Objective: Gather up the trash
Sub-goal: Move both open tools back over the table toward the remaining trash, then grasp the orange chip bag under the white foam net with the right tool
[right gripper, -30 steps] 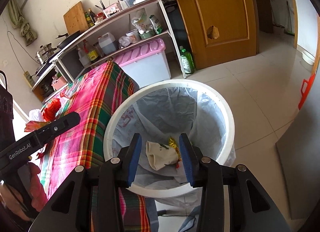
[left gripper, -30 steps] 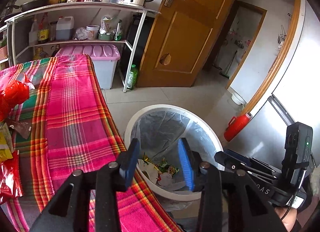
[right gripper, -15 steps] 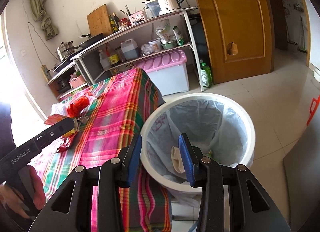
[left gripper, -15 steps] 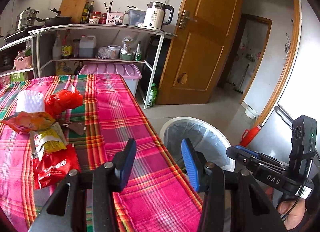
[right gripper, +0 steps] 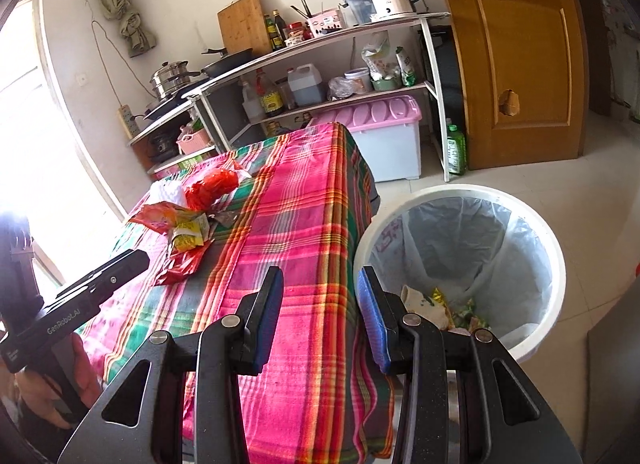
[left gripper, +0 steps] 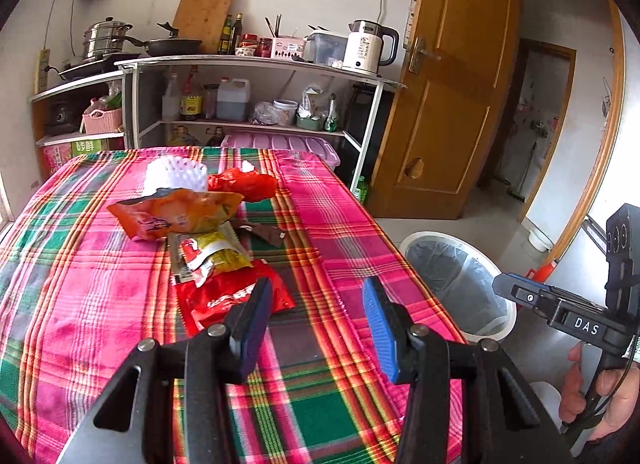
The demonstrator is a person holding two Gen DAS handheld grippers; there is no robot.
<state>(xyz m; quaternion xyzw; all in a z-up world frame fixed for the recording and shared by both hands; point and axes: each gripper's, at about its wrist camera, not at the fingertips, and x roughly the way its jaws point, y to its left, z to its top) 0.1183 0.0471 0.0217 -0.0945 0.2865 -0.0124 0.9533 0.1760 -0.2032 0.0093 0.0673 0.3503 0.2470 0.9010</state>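
Both grippers stood partly open with nothing between their blue pads. From its own wrist view, the left gripper (left gripper: 314,322) hung above the near part of the plaid tablecloth (left gripper: 100,304), its jaws apart over bare cloth, and its left finger (left gripper: 252,320) overlapped in the picture the near edge of a red wrapper (left gripper: 224,296). The right gripper (right gripper: 318,316) hung over the table's corner edge, where the cloth draped down, and it too gripped nothing. Each gripper appeared at the margin of the other's view, held by a hand (left gripper: 600,388) at the lower right of the left view.

Just beyond the left gripper lay the trash, bunched together near the middle of the table. The red wrapper lay nearest, with a yellow-green sachet (left gripper: 216,252) overlapping its far end. Behind that sat an orange snack bag (left gripper: 176,214), puffed and tilted, and a small dark brown wrapper (left gripper: 262,232) lay flat just to the right of it. Farther back were a white foam net (left gripper: 174,174) and, beside it, a crumpled red plastic bag (left gripper: 244,184).

On the floor just beside the table's right edge stood a white bin (right gripper: 556,264) lined with a clear bag, and some discarded wrappers (right gripper: 436,304) already lay at its bottom.

Against the far wall stood a shelf rack (left gripper: 256,62) carrying a kettle (left gripper: 370,48), bottles and pans, with a pink-lidded storage box (right gripper: 384,132) under it and a wooden door (left gripper: 452,104) to the right.
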